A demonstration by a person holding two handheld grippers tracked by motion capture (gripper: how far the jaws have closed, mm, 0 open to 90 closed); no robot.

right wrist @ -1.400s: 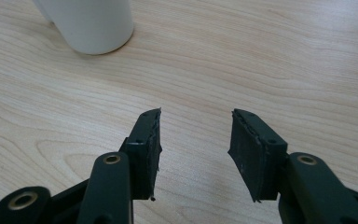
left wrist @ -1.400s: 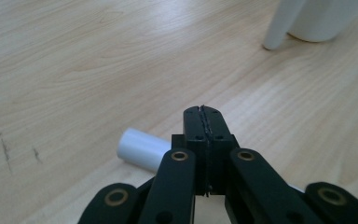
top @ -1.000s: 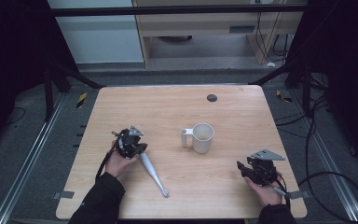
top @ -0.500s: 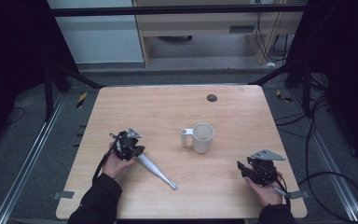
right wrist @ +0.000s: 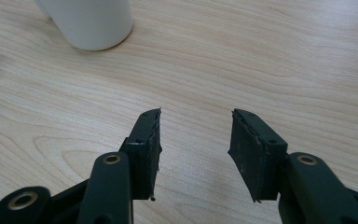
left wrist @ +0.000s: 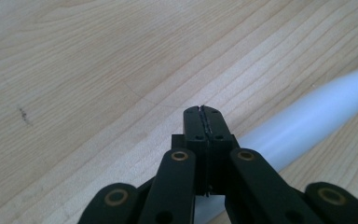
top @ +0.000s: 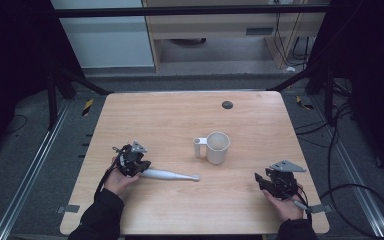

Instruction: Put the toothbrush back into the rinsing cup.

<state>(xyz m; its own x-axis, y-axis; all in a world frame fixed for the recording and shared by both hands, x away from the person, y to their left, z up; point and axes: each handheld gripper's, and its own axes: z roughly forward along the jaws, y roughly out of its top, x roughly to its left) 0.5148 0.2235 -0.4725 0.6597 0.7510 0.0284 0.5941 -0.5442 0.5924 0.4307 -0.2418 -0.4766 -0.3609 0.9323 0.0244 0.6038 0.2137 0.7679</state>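
White utensil has swung flatter — left gripper beside it, closed.

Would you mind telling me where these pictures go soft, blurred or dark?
High view: the table is evenly lit, its surroundings fall nearly black. Left gripper view: wood grain crisp, the white tool beside the jaws is soft-edged. Right gripper view: the white mug is cropped at the top, with a blurred pale smear at the left edge.

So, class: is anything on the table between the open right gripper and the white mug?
Nothing visible. From the right gripper to the white mug there is bare table. The white utensil lies off to the left, by the left gripper.
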